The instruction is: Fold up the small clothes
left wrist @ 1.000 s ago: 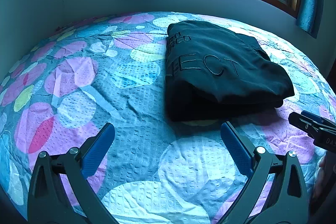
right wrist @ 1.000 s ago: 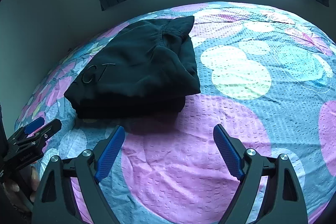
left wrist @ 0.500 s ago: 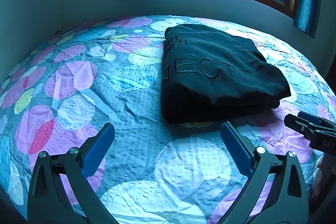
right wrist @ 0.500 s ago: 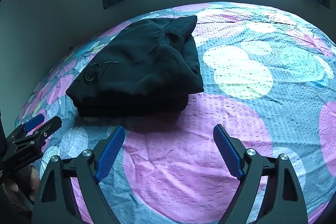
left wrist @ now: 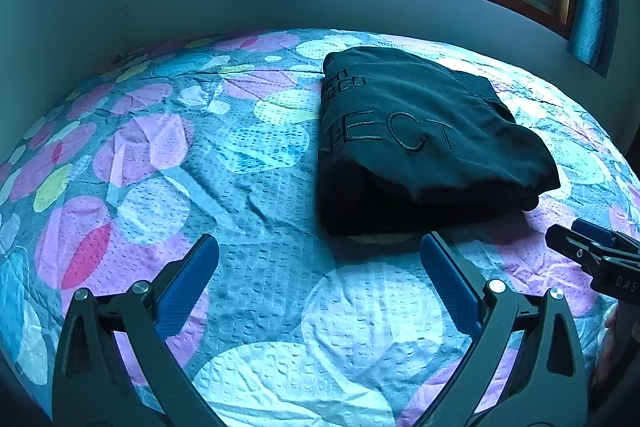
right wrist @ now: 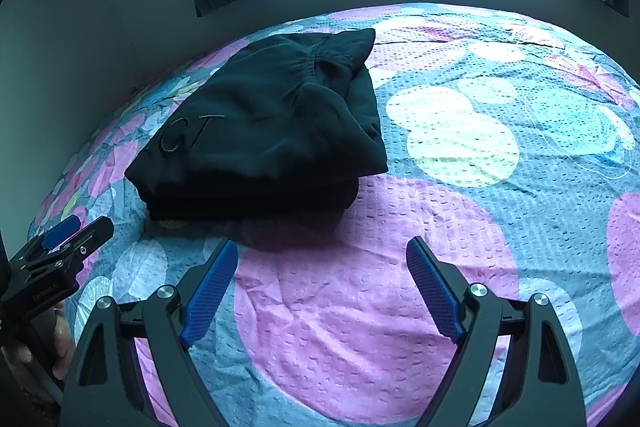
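The folded black garment (left wrist: 420,131) bears large stitched letters reading "ECT", with smaller lines of lettering above them too blurred to read; from the right wrist view only "CT" shows. The right gripper (left wrist: 600,259) body carries white letters "DAS", cut off at the frame edge

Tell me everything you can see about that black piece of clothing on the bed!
The black garment is folded into a thick, roughly rectangular bundle of several stacked layers. It looks like soft, matte cloth. Outlined letters, partly hidden by the folds, run across its top; a stitched, gathered band shows at its far end. It lies flat on the circle-patterned bedspread, which alone touches it. Neither gripper reaches it.
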